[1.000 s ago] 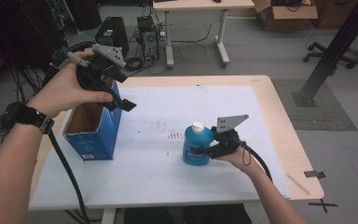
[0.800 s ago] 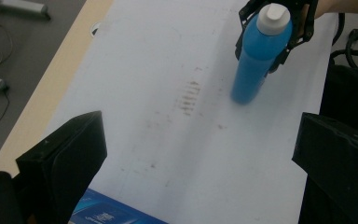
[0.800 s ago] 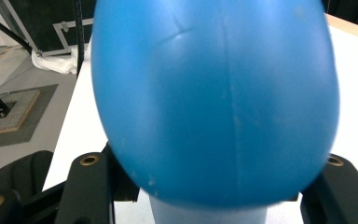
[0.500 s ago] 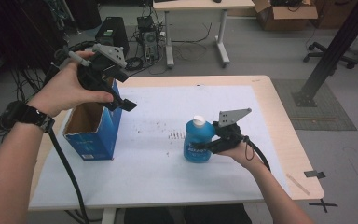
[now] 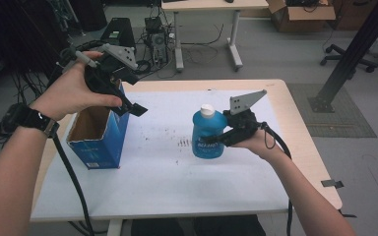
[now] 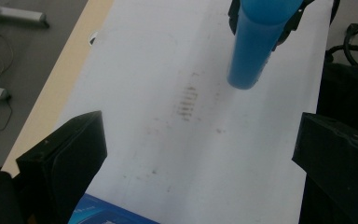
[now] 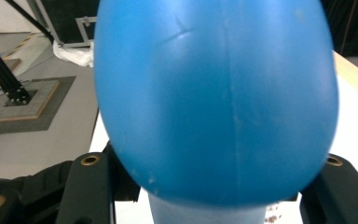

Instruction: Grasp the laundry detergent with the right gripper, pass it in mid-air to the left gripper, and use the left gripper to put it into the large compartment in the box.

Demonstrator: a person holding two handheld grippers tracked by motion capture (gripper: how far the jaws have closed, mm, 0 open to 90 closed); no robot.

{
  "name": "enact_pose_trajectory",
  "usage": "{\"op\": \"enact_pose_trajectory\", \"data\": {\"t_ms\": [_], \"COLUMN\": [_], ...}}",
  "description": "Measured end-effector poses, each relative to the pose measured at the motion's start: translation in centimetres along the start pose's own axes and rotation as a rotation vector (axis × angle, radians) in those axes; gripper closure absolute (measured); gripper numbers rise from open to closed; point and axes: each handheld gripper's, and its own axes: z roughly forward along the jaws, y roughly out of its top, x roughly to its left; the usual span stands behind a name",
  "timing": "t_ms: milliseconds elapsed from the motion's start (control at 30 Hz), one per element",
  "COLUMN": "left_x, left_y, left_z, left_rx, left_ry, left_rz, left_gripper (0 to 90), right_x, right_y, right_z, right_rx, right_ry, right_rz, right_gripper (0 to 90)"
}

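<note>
A person's forearms are coming in from the bottom of the high view. The right gripper is pinching the blue bottle by its body, jaws pressing on both sides; in the right gripper view the bottle is sitting squarely between the two black jaws. The bottle is standing upright with its white cap on top, over the middle of the white sheet covering the table. In the left gripper view its base is hanging clear of the sheet, with a line of small dark marks lying beside it.

To the left, the open blue box is standing upright near the sheet's left edge. The left gripper is hovering just above the box's far rim, pointing toward the bottle, its jaws spread wide with nothing between them.

Beyond the table, another desk, cables and a cardboard carton are sitting on the floor.
</note>
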Motion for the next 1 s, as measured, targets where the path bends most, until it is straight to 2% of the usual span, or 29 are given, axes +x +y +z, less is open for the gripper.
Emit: {"op": "enact_pose_trajectory", "data": {"t_ms": [233, 467, 700, 933, 1000], "left_x": [-0.3, -0.7, -1.3, -1.8, -2.0], "left_y": [0.7, 1.7, 2.7, 3.6, 3.9], "left_z": [-0.3, -0.4, -0.2, 0.6, 1.0], "left_rx": [-0.001, 0.001, 0.009, 0.033, 0.040], "left_ry": [0.001, -0.002, -0.012, -0.037, -0.032], "left_rz": [0.014, 0.037, 0.066, 0.098, 0.107], "left_gripper": [3.1, 3.0, 3.0, 3.6, 4.0], "right_x": [-0.2, -0.3, -0.3, -0.4, -0.4], "right_y": [3.3, 5.4, 6.7, 7.3, 7.4], "right_z": [-0.2, 0.5, 1.9, 3.5, 3.8], "right_rx": [0.039, 0.055, 0.079, 0.104, 0.104], "right_ry": [0.029, 0.064, 0.093, 0.112, 0.118], "right_rz": [-0.038, -0.053, -0.064, -0.069, -0.072], "right_gripper": [42.1, 42.1, 42.1, 42.2, 42.2]}}
